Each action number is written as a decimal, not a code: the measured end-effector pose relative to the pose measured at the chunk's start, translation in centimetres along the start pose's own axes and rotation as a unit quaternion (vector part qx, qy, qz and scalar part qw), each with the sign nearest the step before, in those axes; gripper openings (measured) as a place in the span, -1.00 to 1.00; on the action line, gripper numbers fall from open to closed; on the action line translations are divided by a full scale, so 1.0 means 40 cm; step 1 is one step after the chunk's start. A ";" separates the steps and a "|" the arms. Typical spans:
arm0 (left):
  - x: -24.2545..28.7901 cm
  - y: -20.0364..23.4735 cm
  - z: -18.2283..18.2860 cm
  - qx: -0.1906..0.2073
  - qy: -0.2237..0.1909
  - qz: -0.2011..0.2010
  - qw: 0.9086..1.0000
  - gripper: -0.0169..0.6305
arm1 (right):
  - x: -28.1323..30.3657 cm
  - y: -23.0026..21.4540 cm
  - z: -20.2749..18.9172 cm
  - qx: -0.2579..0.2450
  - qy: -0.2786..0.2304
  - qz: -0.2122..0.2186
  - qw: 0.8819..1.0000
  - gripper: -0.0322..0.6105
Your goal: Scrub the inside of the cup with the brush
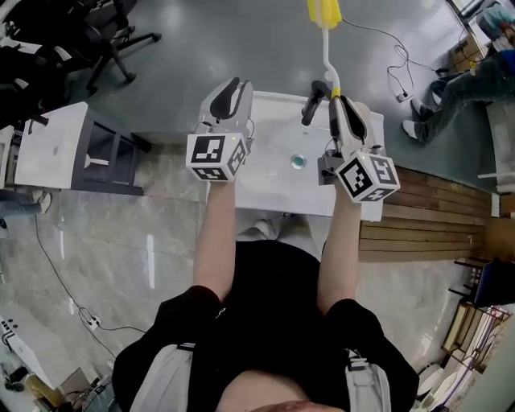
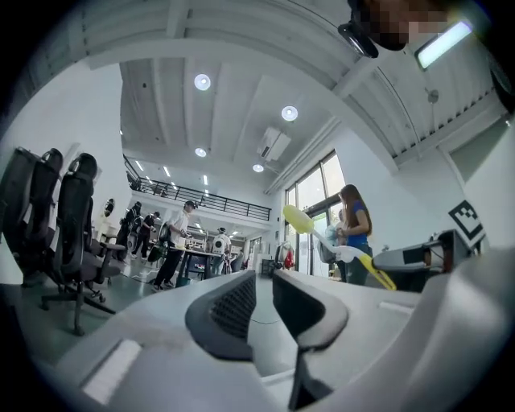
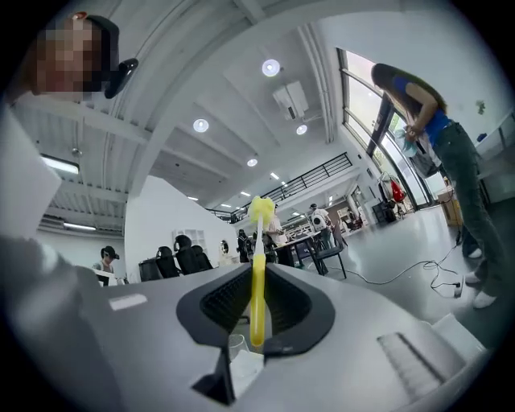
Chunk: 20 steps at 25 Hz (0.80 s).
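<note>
My right gripper [image 1: 336,100] [image 3: 257,269] is shut on the yellow handle of the brush [image 1: 327,60] [image 3: 257,302]. The brush points away from me, and its yellow sponge head [image 1: 323,11] [image 3: 260,209] reaches out past the sink. In the left gripper view the brush [image 2: 299,220] shows at the right. My left gripper [image 1: 233,84] [image 2: 264,278] is held up level beside it, its jaws a narrow gap apart with nothing between them. A small clear shape [image 3: 233,346] shows under the right jaws; I cannot tell whether it is the cup. No cup is plain in the head view.
Below both grippers is a white sink [image 1: 269,181] with a drain [image 1: 298,162] and a black faucet [image 1: 314,103]. A white table [image 1: 52,145] stands at the left and office chairs [image 1: 113,40] behind it. Wooden slats [image 1: 426,229] lie at the right. A seated person [image 1: 467,80] and floor cables [image 1: 398,68] are further back.
</note>
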<state>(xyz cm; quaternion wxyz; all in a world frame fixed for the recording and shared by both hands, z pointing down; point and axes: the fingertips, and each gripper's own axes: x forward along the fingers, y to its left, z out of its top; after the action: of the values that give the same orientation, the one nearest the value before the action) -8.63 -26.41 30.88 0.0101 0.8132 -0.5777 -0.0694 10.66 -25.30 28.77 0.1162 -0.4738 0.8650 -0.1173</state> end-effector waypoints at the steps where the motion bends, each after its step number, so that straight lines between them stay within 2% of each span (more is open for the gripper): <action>1: 0.002 -0.001 0.017 -0.004 -0.006 0.007 1.000 -0.80 | -0.001 0.002 0.010 0.006 -0.007 0.000 1.000 -0.75; 3: 0.004 -0.008 0.042 -0.012 -0.015 0.016 1.000 -0.96 | -0.006 0.002 0.030 0.013 -0.020 -0.004 1.000 -0.75; 9: 0.009 -0.093 0.075 0.001 -0.015 0.000 1.000 -0.96 | -0.053 -0.007 0.065 0.012 -0.036 -0.022 0.999 -0.75; 15: 0.016 -0.188 0.063 0.013 -0.008 -0.041 0.999 -0.96 | -0.081 -0.002 0.061 -0.011 -0.031 -0.030 0.999 -0.75; 20: 0.013 -0.221 0.057 0.016 -0.001 -0.055 0.998 -0.96 | -0.096 0.006 0.066 -0.019 -0.029 -0.028 0.999 -0.75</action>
<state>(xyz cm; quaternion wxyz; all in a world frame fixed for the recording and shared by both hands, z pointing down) -0.44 -23.80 27.71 -0.0077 0.8440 -0.5328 -0.0611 13.32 -22.19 26.54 0.1292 -0.5033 0.8497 -0.0898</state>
